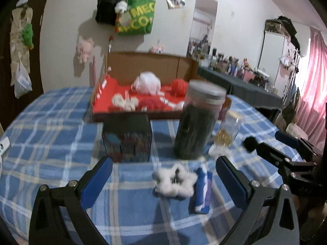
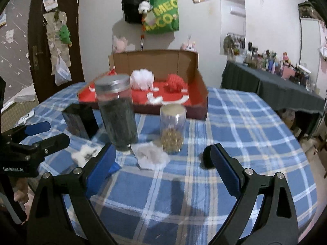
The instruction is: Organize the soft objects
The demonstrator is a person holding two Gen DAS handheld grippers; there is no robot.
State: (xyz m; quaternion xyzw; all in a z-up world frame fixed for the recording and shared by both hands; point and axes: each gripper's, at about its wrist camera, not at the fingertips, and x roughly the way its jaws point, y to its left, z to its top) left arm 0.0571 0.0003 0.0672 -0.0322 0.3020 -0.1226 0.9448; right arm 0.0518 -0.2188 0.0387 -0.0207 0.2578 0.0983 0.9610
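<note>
Red-lined cardboard tray [image 2: 196, 102], upper centre, already holds white and red fluffy pieces; white fluffy star [image 1: 174, 180], blue-white cloth roll [image 1: 202, 192], black pompom [image 2: 205, 157] remain on checked cloth. Left gripper [image 1: 163, 178] and right gripper [image 2: 163, 164] spread, empty

Pale wall [image 2: 204, 30] carries a green bag [image 2: 163, 15] and photos. Dark door [image 2: 36, 30] left. Cluttered, dark-draped side table [image 2: 276, 89] right; pink curtain [image 1: 314, 77] beyond.

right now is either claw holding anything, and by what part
Nothing is held. The left claw is open around the white fluffy scrunchie on the blanket without gripping it. The right claw is open and empty.
</note>
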